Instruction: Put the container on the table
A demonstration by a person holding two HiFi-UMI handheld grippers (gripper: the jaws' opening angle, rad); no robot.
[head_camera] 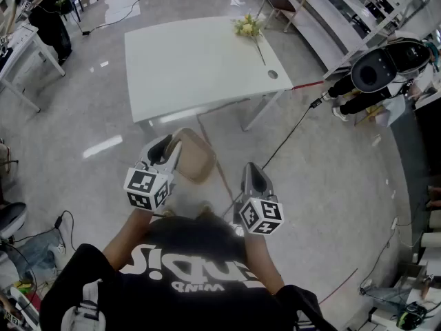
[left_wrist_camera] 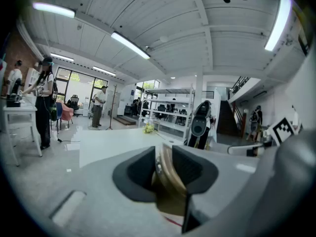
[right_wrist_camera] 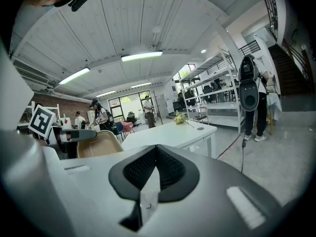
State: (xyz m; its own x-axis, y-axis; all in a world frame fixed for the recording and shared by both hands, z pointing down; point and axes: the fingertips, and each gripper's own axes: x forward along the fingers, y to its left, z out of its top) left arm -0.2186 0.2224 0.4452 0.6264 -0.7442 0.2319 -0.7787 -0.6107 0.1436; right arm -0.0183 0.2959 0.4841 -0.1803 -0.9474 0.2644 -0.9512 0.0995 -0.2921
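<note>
- The person's black shirt (head_camera: 186, 261) is nearest, at 6 o'clock, and both arms reach forward from it.
- The left gripper (head_camera: 167, 149) is just ahead of the person at 11 o'clock. Its jaws are a little way apart and pinch the thin rim of the tan container (head_camera: 194, 158).
- The container is up in the air over the grey floor (head_camera: 331, 185). It is not on the table.
- The right gripper (head_camera: 252, 172) is at 1 o'clock, beside the container but not touching it. Its jaws are pressed together and hold nothing.
- The white table (head_camera: 193, 67) stands farther off at 12 o'clock.
- Yellow flowers (head_camera: 247, 26) lie on the table's far corner at 1 o'clock.
- A black cable (head_camera: 289, 133) runs along the floor toward 2 o'clock.
</note>
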